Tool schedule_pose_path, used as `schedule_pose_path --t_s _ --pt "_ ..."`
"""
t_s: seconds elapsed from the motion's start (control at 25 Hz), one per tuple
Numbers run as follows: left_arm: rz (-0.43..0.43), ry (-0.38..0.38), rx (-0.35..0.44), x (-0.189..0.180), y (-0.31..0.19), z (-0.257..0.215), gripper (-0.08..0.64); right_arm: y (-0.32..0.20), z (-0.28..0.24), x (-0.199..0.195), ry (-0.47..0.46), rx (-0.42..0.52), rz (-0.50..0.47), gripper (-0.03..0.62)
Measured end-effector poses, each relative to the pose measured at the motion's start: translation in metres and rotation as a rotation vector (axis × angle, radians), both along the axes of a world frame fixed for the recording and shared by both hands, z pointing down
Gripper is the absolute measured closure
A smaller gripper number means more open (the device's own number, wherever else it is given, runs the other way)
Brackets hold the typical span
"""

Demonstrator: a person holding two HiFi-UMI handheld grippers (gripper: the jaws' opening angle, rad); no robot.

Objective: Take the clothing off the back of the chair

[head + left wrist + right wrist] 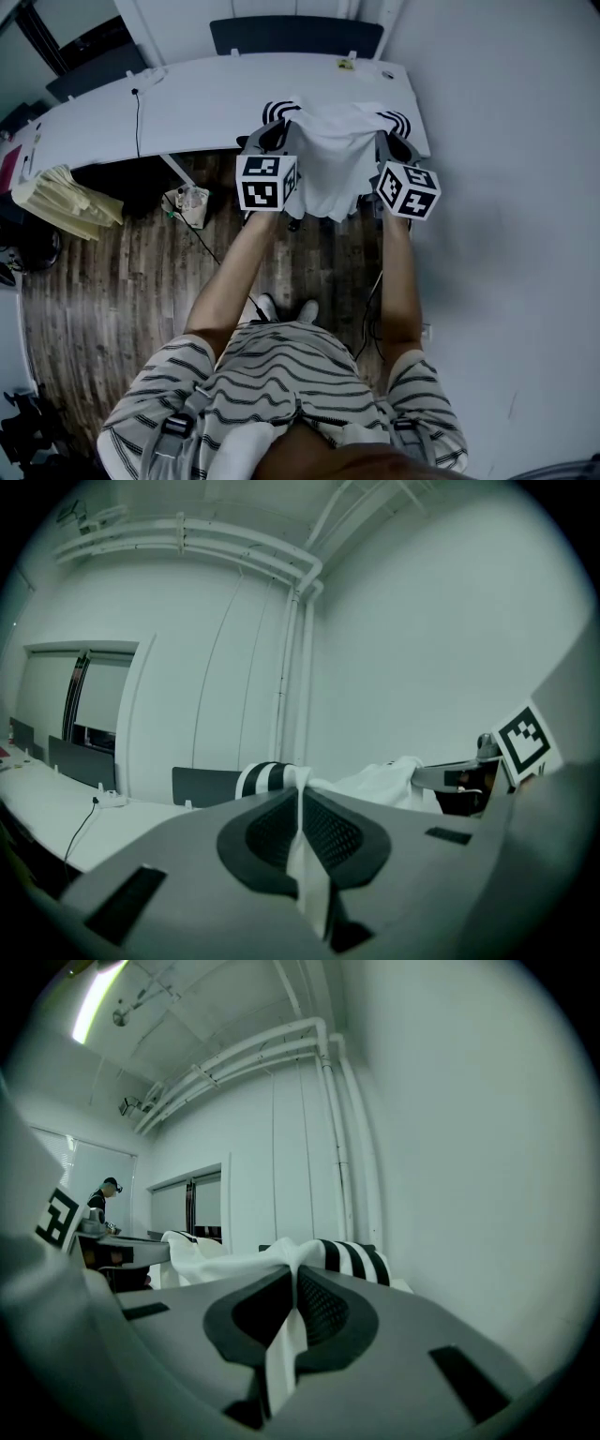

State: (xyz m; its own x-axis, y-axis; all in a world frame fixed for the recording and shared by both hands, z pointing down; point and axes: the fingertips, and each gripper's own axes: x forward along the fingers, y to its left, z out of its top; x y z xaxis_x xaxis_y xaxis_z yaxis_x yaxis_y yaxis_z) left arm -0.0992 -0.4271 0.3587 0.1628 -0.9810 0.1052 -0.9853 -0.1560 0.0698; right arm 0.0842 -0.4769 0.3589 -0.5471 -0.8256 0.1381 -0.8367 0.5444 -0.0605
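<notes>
The left gripper [300,797] and the right gripper [295,1283] each pinch the white clothing [328,173]. Only the head view shows the wooden floor [112,281].

No legible text, label, brand or number anywhere

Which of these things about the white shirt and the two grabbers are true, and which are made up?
1. The left gripper and the right gripper are both shut on the white shirt. True.
2. The white shirt is plain all over. False: it has black stripes at the sleeves.
3. The desk beyond the white shirt is white. True.
4. The floor is green carpet. False: it is wooden boards.
</notes>
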Motion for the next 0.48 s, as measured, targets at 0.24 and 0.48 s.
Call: schedule_pose_path --t_s 0.24,0.48 --pt "0.012 0.007 0.020 0.005 0.011 -0.008 0.529 0.015 -0.005 0.001 -0.002 0.019 -0.010 0.566" --pt "0.025 0.007 0.035 0.009 0.025 -0.014 0.529 0.030 -0.008 0.004 -0.011 0.026 -0.012 0.566"
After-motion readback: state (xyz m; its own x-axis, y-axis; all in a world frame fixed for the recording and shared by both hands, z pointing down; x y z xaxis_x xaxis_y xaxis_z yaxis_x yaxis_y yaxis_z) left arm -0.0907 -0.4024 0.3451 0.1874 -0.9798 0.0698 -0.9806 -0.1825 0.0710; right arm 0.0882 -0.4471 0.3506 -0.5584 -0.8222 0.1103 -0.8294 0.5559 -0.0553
